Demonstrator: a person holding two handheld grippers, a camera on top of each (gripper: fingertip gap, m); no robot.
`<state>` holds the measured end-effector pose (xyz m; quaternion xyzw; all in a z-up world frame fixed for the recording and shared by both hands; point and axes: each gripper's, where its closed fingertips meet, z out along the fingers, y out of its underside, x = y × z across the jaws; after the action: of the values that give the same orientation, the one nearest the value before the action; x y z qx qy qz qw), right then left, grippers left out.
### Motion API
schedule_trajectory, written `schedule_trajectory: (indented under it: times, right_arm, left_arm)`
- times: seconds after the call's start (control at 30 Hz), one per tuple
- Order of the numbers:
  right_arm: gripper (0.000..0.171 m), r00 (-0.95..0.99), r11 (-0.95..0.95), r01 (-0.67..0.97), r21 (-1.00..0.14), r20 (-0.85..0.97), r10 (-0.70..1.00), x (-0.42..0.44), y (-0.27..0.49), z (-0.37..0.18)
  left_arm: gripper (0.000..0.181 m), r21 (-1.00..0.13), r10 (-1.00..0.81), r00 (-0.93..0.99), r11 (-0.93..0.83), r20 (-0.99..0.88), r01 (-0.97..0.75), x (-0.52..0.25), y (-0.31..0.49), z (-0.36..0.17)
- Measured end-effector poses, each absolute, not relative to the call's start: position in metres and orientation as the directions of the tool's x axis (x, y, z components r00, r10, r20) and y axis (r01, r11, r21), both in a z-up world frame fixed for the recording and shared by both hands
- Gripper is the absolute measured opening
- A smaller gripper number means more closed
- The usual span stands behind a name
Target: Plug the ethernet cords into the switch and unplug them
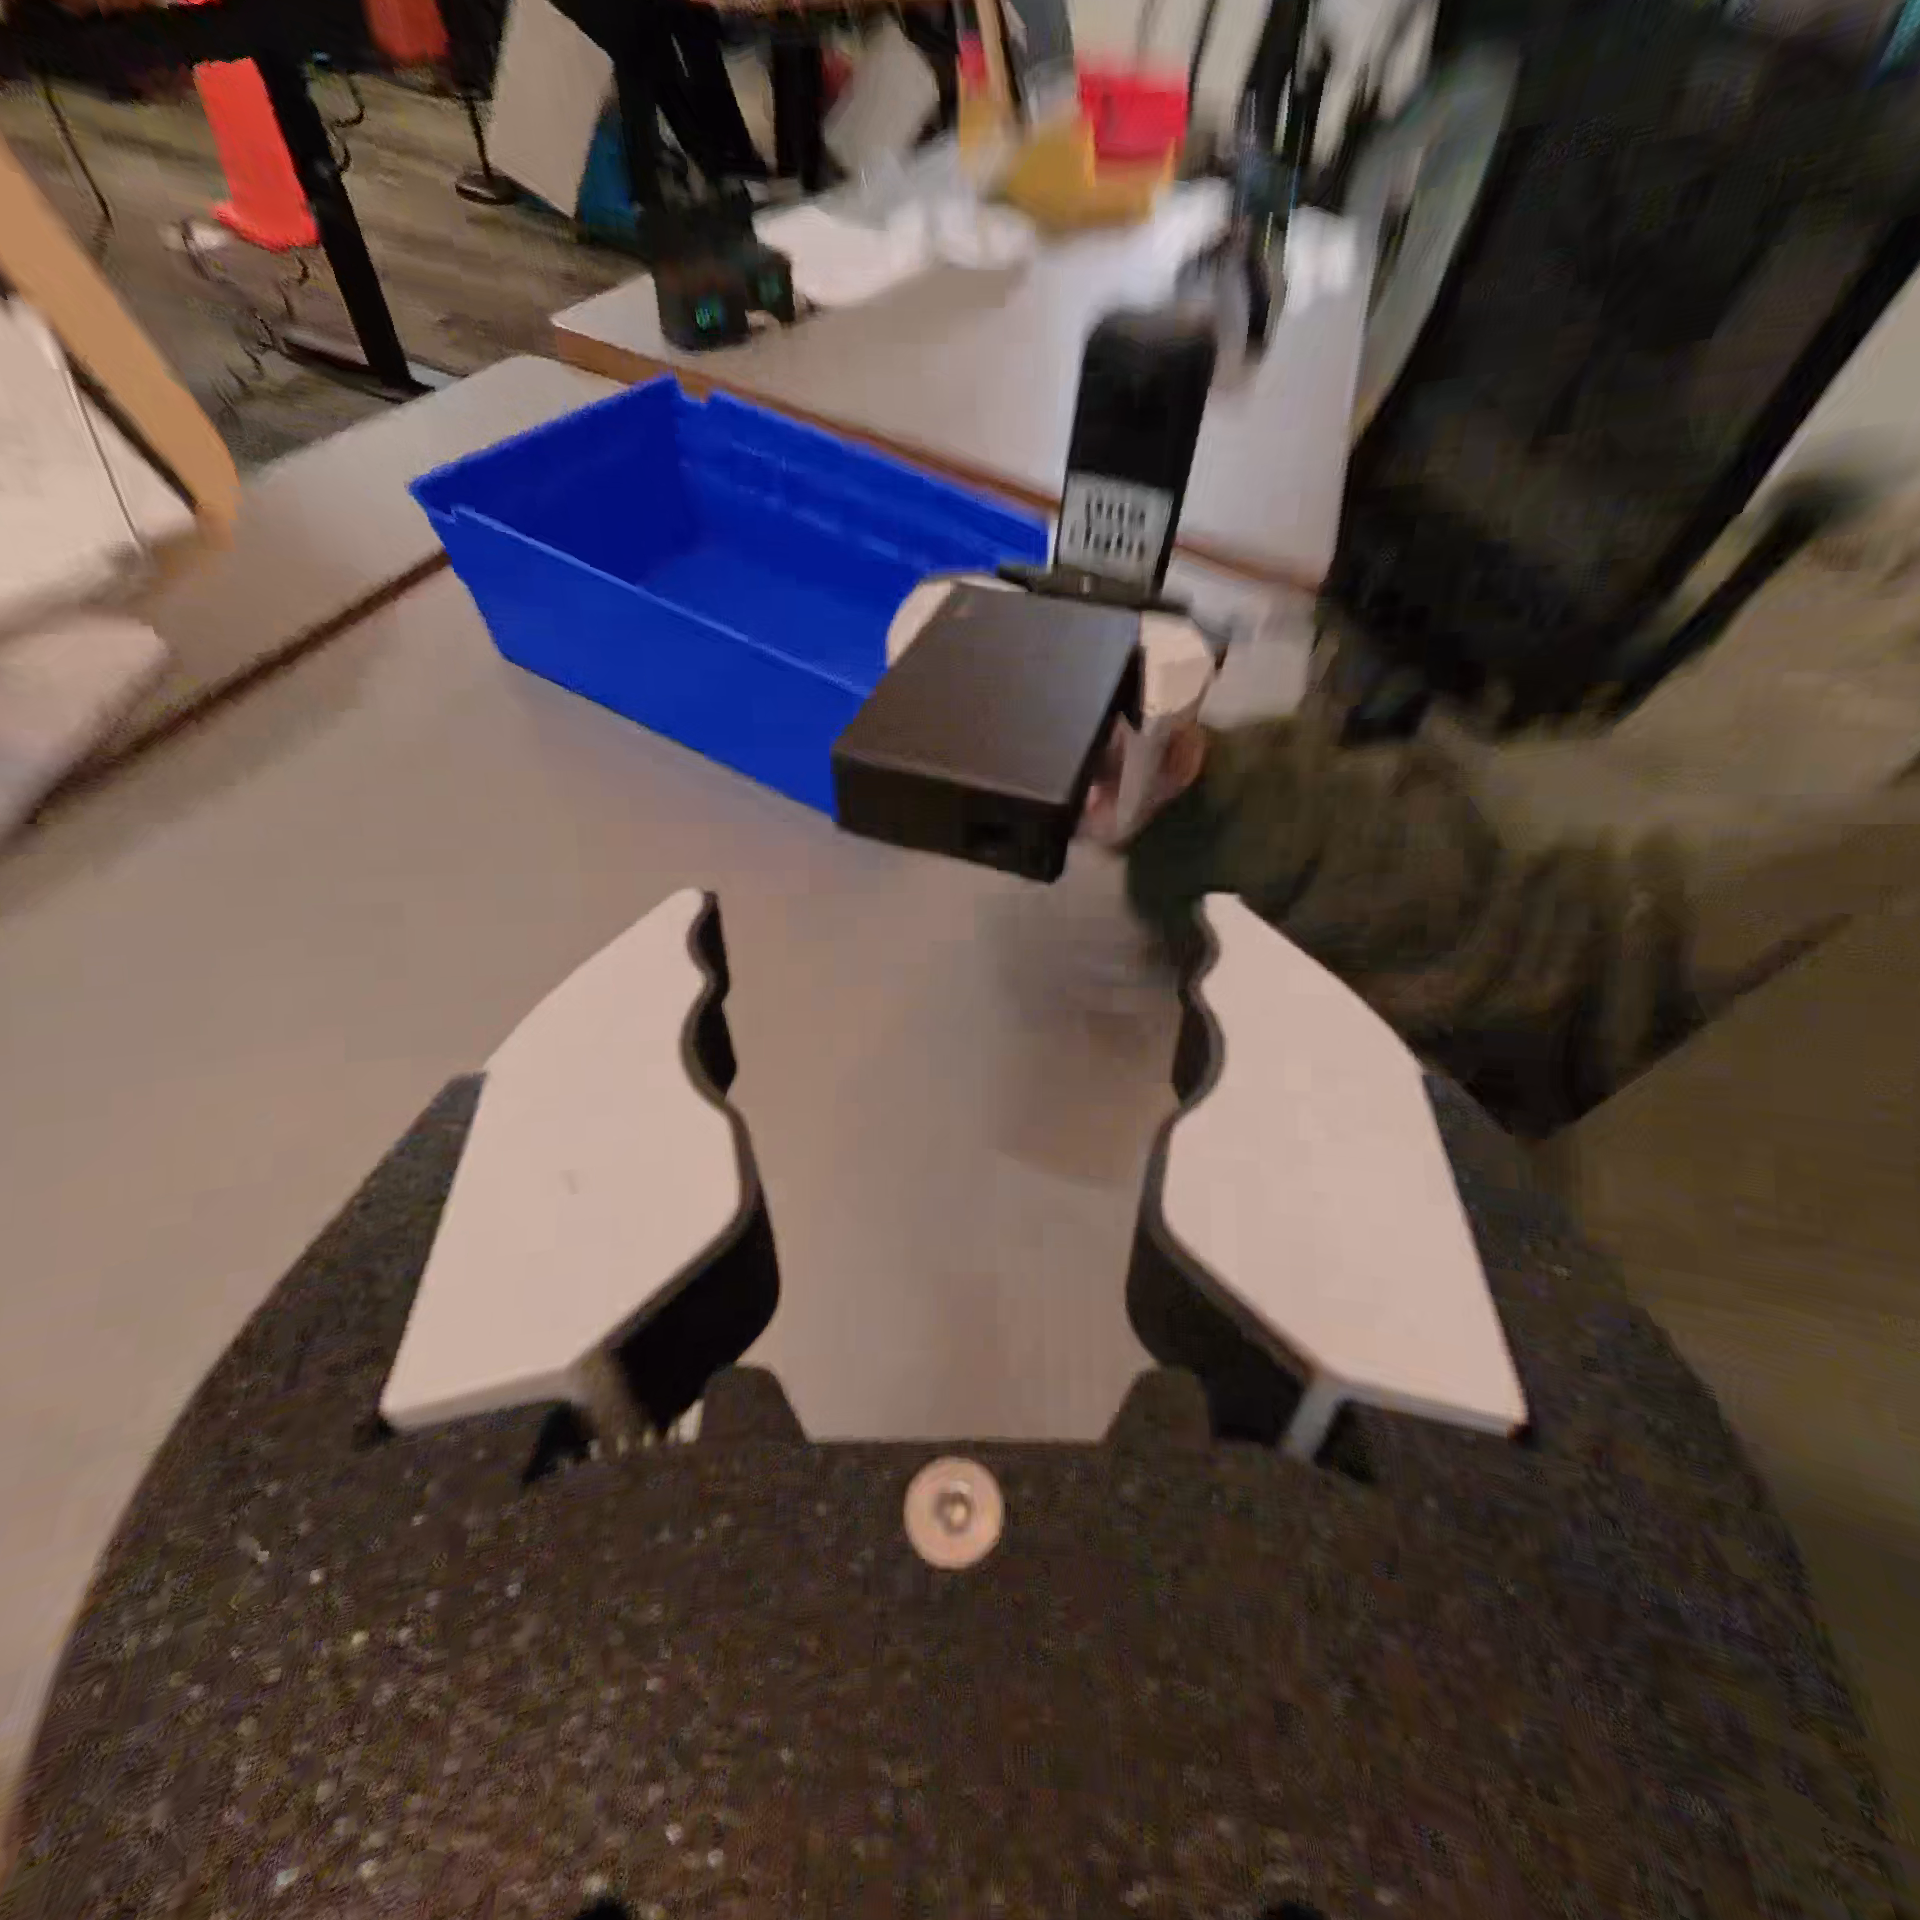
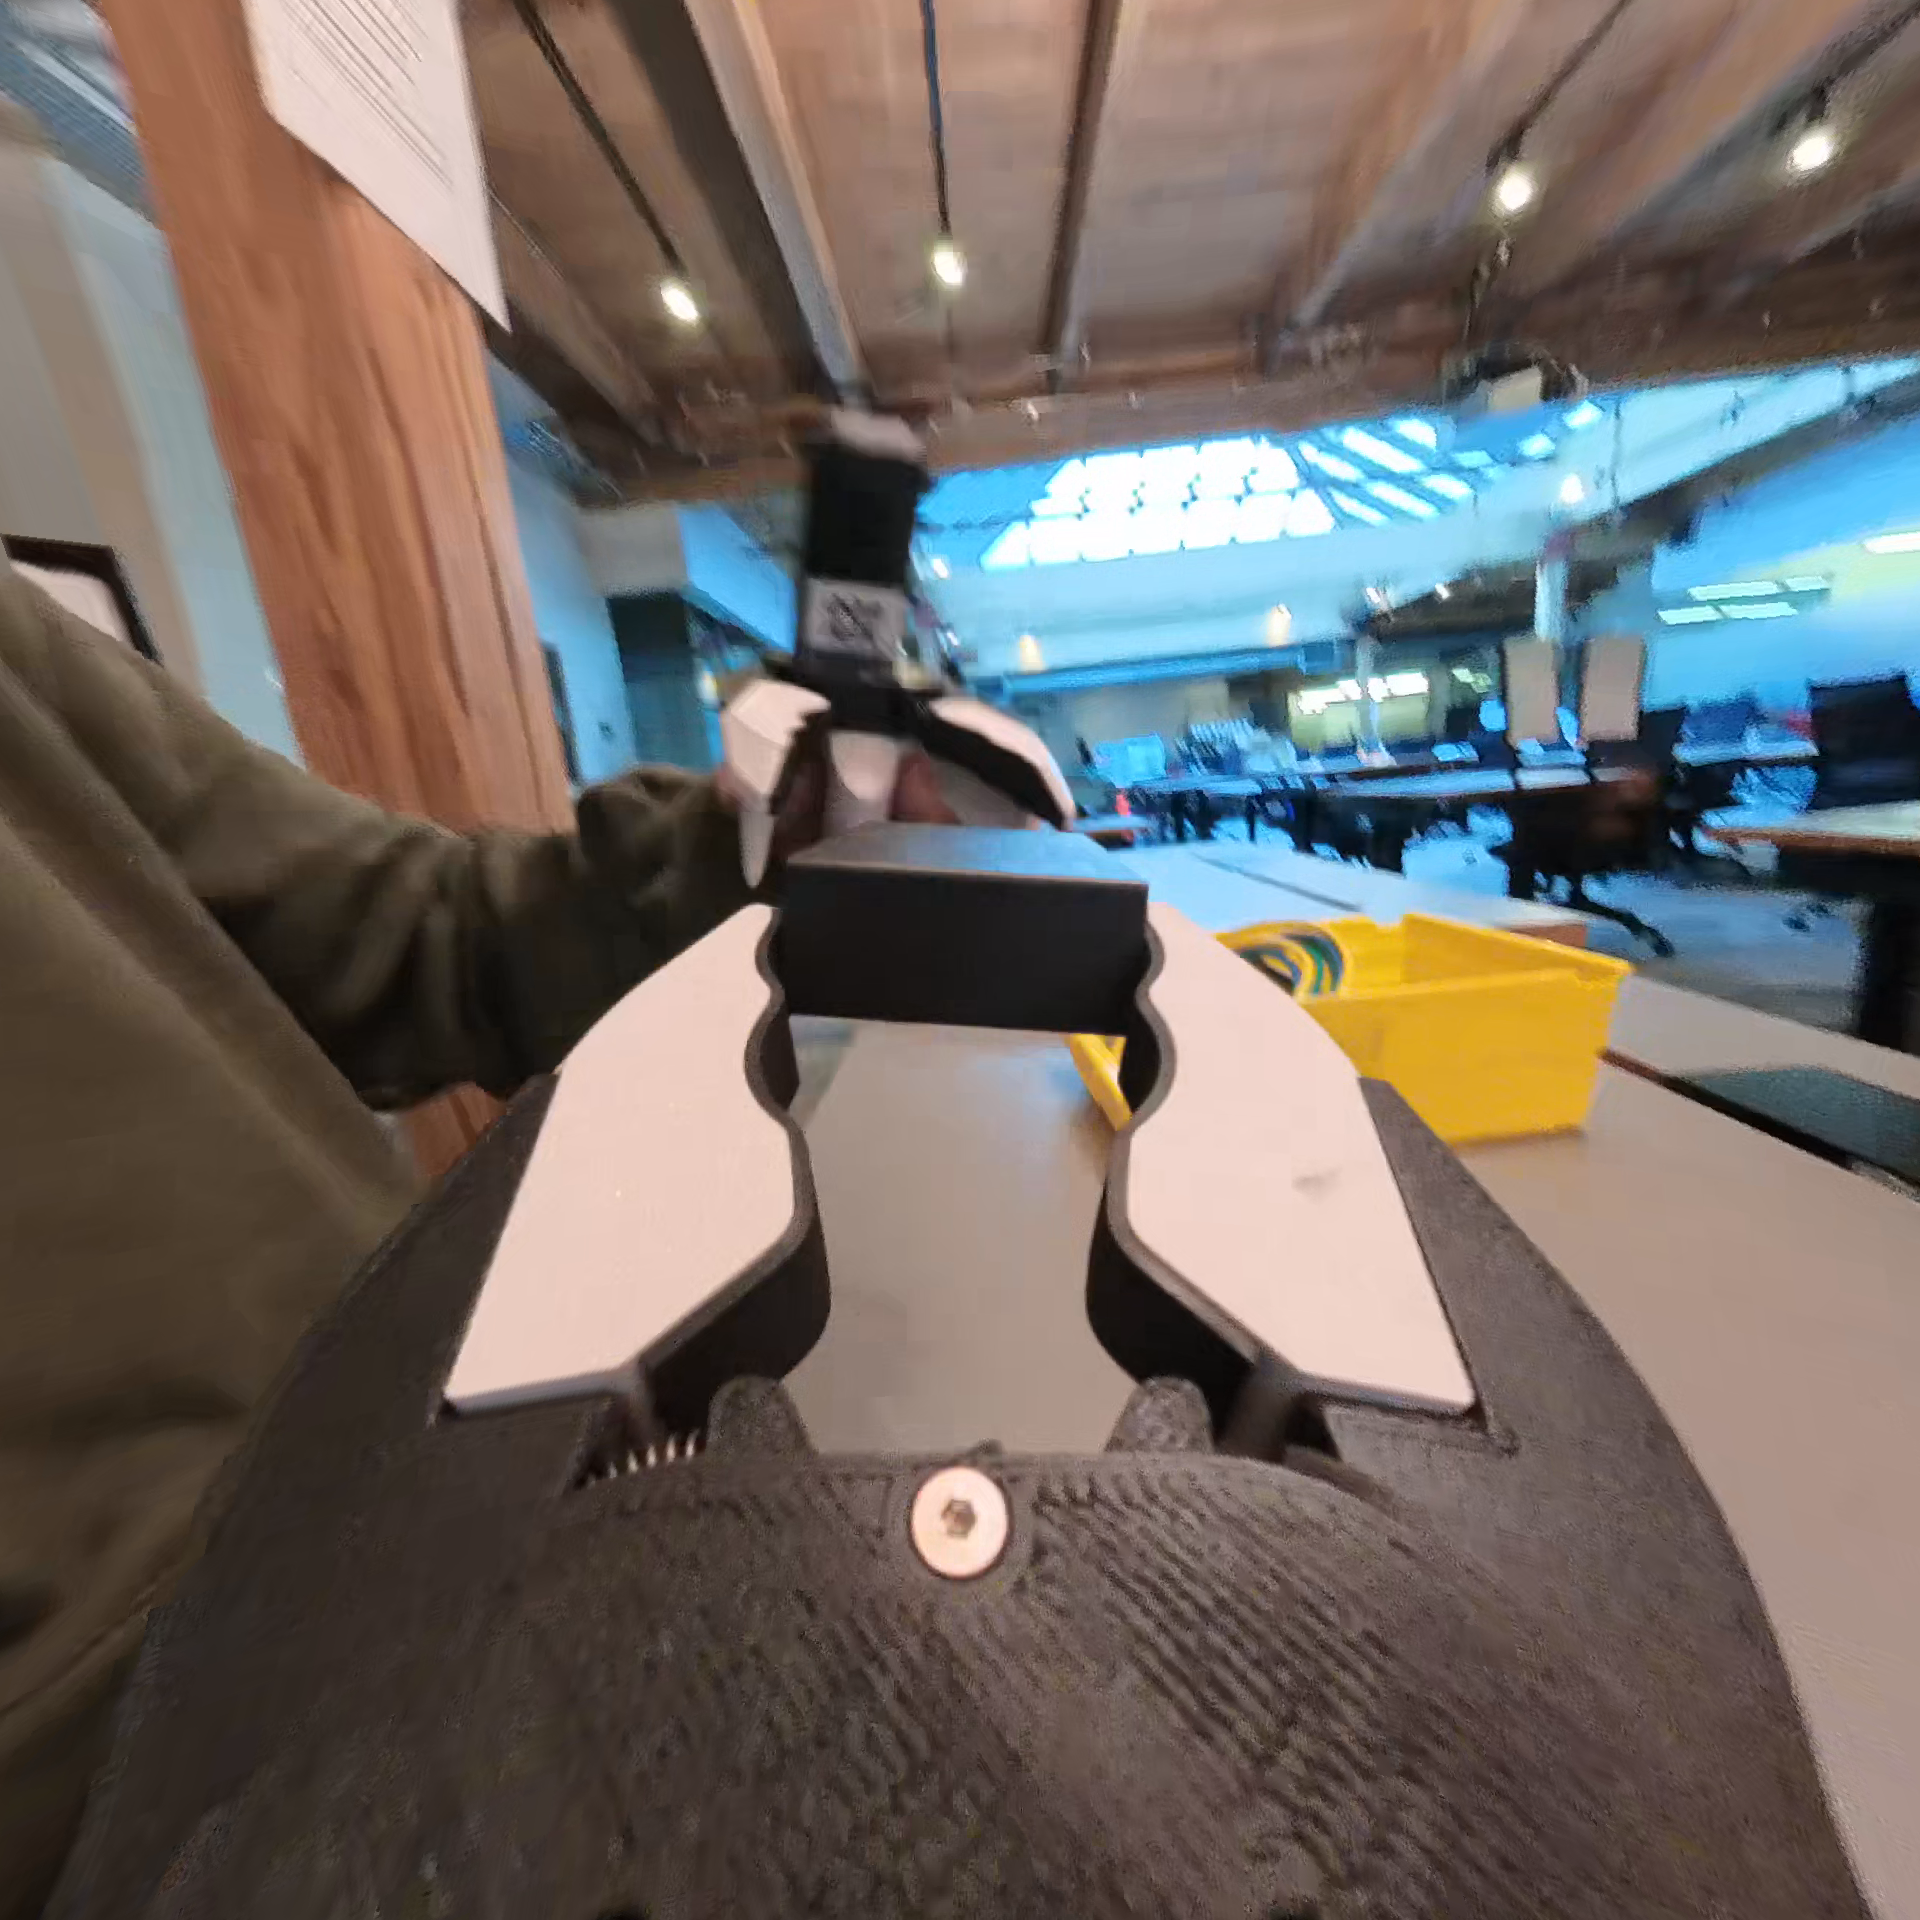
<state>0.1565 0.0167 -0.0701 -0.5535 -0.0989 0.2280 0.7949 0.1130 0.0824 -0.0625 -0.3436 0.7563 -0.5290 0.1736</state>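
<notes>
1. Grey counter [image 1: 312, 935] fills the near ground of the left wrist view, in an open office with wooden ceiling beams and rows of dark desks far off.
2. The right tool [image 2: 961, 935] is closed on the switch [image 2: 961, 940] — a plain black box clamped across its width between the two white fingertips and held up off the counter.
3. From the left wrist view the same switch [image 1: 987, 717] shows as a black box in the air just in front of the blue bin [image 1: 665, 551], with the right tool behind it and a green sleeve [image 1: 1455, 883] reaching in from the right.
4. The left tool [image 1: 961, 935] stands wide open with nothing between its fingers; only bare counter shows in the gap.
5. In the right wrist view the left tool [image 2: 894, 769] shows farther off beyond the switch, held by an arm in the same green sleeve.
6. A yellow bin [image 2: 1475, 1039] sits on the counter to the right of the switch — coloured cords [image 2: 1299, 951] are coiled inside it, and one yellow cord [image 2: 1107, 1081] trails out on the counter under the switch.
7. The blue bin looks empty inside.
</notes>
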Motion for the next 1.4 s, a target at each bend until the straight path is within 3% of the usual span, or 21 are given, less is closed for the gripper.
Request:
schedule_trajectory:
  times: [0.13, 0.3, 0.4, 0.5, 0.73, 0.83, 0.97, 1.13, 1.23, 1.33, 1.4]
  right_arm:
    - [0.061, 0.812, 0.387, -0.278, -0.879, 0.000, 0.583, 0.143, -0.003, -0.061]
    - [0.062, 0.723, 0.431, -0.232, -0.872, 0.142, 0.677, 0.111, -0.009, -0.071]
    - [0.062, 0.690, 0.445, -0.293, -0.846, 0.135, 0.711, 0.109, -0.010, -0.074]
    - [0.061, 0.650, 0.420, -0.324, -0.848, 0.124, 0.750, 0.106, -0.013, -0.080]
    - [0.061, 0.651, 0.393, -0.203, -0.897, 0.176, 0.738, 0.095, -0.010, -0.088]
    - [0.061, 0.673, 0.362, -0.110, -0.926, 0.199, 0.713, 0.093, -0.007, -0.095]
    - [0.072, 0.852, 0.288, 0.055, -0.956, 0.196, 0.486, 0.123, 0.021, -0.105]
    - [0.092, 0.933, 0.187, 0.102, -0.977, 0.160, 0.323, 0.144, 0.044, -0.114]
    - [0.091, 0.934, 0.133, 0.138, -0.981, 0.174, 0.312, 0.141, 0.053, -0.125]
    - [0.087, 0.929, 0.145, 0.015, -0.989, 0.068, 0.365, 0.140, 0.050, -0.124]
    - [0.059, 0.902, 0.188, -0.117, -0.975, -0.025, 0.431, 0.141, 0.042, -0.112]
  left_arm:
    - [0.090, -0.796, -0.521, -0.615, -0.258, 0.592, -0.547, 0.103, 0.069, -0.065]
    - [0.081, -0.624, -0.252, -0.571, -0.318, 0.781, -0.714, 0.084, 0.022, -0.083]
    - [0.079, -0.642, -0.182, -0.616, -0.232, 0.766, -0.731, 0.064, -0.005, -0.083]
    - [0.070, -0.687, -0.243, -0.647, -0.149, 0.722, -0.711, 0.057, -0.018, -0.091]
    - [0.041, -0.610, -0.177, -0.585, -0.196, 0.792, -0.768, 0.058, -0.008, -0.092]
    - [0.039, -0.633, -0.162, -0.611, -0.204, 0.775, -0.747, 0.056, -0.006, -0.099]
    - [0.030, -0.749, -0.417, -0.628, -0.275, 0.657, -0.602, 0.081, 0.015, -0.116]
    - [0.027, -0.867, -0.691, -0.541, -0.278, 0.479, -0.413, 0.105, 0.044, -0.124]
    - [0.027, -0.910, -0.754, -0.524, -0.251, 0.397, -0.328, 0.109, 0.046, -0.126]
    - [0.027, -0.934, -0.772, -0.529, -0.249, 0.352, -0.258, 0.110, 0.048, -0.123]
    - [0.026, -0.945, -0.779, -0.536, -0.248, 0.326, -0.214, 0.109, 0.051, -0.119]
